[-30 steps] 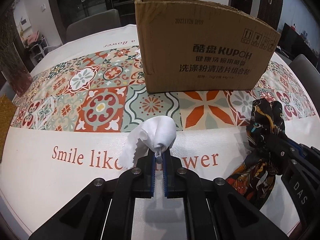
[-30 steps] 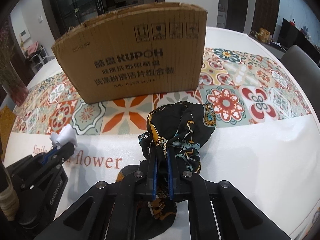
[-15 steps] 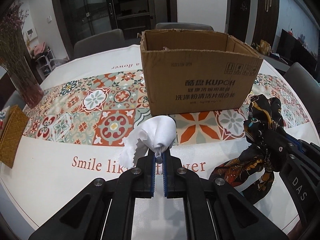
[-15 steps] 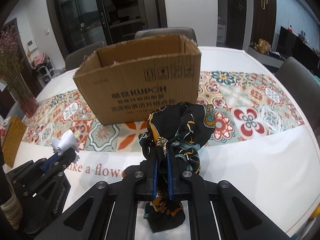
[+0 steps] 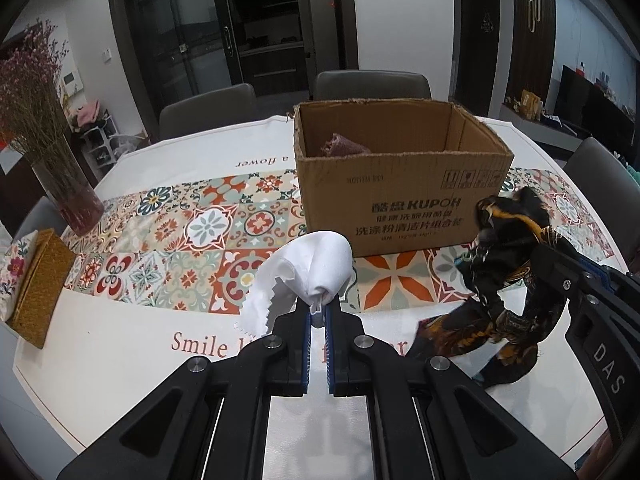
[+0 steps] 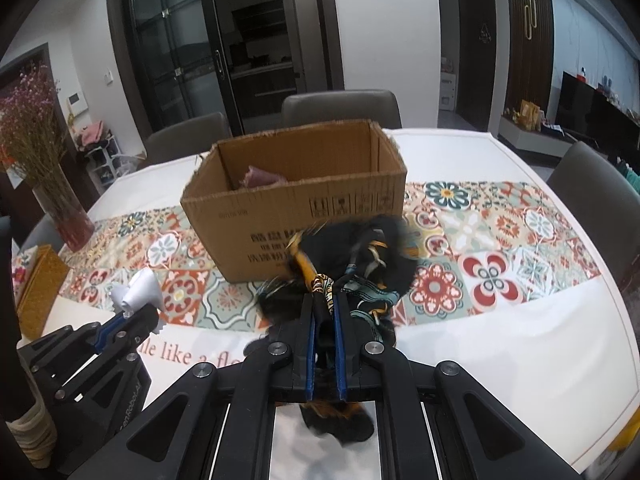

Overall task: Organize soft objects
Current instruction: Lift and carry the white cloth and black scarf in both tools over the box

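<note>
Table (image 5: pixel 120 356) carrying patterned runner (image 5: pixel 192 248) under everything. Cardboard box (image 5: pixel 404 204) sitting open-topped on runner, purplish cloth (image 5: pixel 344 146) lying inside. Black patterned scarf (image 6: pixel 360 256) hanging in air before box; my right gripper (image 6: pixel 325 312) pinching it tight, jaws nearly closed. White cloth (image 5: pixel 316 268) bunching above table, left of scarf; my left gripper (image 5: pixel 318 316) clamping its lower fold, jaws nearly closed.
</note>
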Motion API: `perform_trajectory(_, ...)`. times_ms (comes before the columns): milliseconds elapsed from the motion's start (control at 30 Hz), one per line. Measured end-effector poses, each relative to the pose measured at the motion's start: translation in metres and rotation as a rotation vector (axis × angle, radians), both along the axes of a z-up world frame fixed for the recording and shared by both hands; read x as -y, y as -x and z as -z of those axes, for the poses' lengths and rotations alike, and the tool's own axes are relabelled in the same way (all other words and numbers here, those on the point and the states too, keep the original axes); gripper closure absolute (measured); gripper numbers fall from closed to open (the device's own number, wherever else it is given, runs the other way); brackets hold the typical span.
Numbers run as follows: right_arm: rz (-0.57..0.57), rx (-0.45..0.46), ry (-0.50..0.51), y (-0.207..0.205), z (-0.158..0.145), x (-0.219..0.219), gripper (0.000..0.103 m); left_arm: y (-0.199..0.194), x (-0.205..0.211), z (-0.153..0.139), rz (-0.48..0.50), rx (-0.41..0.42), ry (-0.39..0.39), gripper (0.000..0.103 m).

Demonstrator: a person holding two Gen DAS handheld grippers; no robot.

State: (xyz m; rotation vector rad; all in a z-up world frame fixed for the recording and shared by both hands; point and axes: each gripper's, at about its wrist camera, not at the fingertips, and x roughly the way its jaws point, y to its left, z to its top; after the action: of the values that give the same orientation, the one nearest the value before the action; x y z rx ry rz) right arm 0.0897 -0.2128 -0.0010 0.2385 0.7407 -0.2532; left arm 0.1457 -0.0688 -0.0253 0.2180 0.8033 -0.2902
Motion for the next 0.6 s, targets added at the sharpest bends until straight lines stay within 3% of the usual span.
perform_trajectory(600,-0.010,0.056,0.016,-0.011,-0.040,0.002,0.094,-0.010,0.000,-0.044,0.004,0.053,0.022,0.095)
